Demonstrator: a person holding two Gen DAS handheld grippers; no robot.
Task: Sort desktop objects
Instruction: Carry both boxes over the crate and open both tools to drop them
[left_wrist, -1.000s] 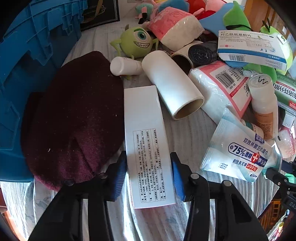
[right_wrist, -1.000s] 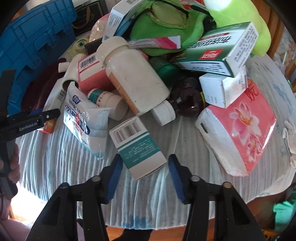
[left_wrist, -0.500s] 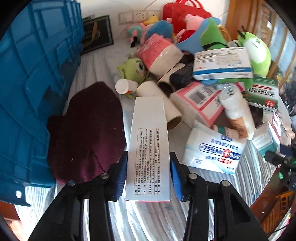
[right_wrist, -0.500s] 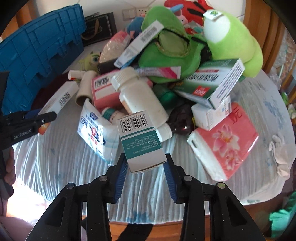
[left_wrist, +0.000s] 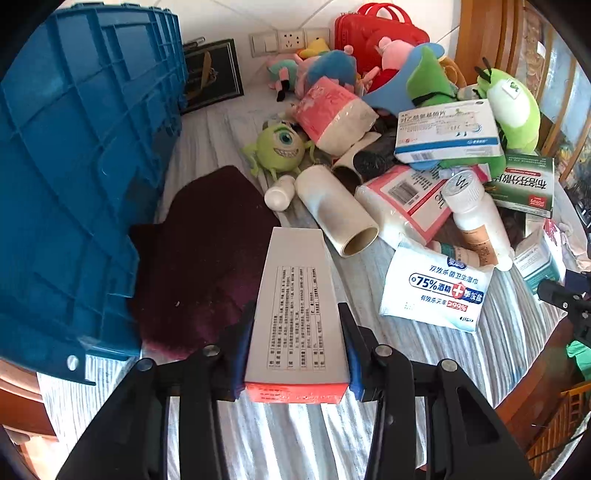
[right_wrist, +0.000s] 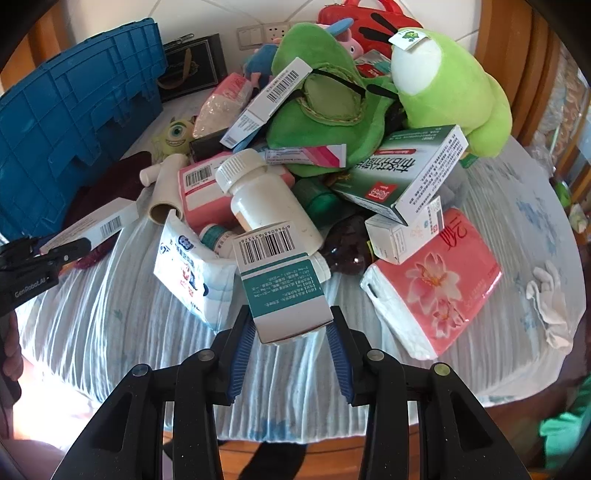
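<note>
With the left gripper (left_wrist: 295, 347) clamped on a long white cardboard box (left_wrist: 295, 306) and the right gripper (right_wrist: 290, 341) on a teal-and-white carton (right_wrist: 280, 284), both off the striped tablecloth (right_wrist: 110, 332), the heap toward its far edge remains unsorted.

Two claws, the left claw (left_wrist: 295, 350) and the right claw (right_wrist: 291, 347), each clamped on one carton: a long white box (left_wrist: 297, 306) and a teal-and-white box (right_wrist: 282, 284); one blue crate (left_wrist: 74, 166); one dark maroon cloth (left_wrist: 207, 251); one pack of wet wipes (left_wrist: 436, 291); two pink tissue packs, one flowered (right_wrist: 436, 295) and one barcoded (right_wrist: 201, 192); one large white bottle (right_wrist: 266, 206); one small white bottle (left_wrist: 279, 187); one one-eyed green plush (left_wrist: 281, 147); one green-and-white medicine box (right_wrist: 406, 173); one white cardboard tube (left_wrist: 336, 208); one red case (left_wrist: 373, 33).
</note>
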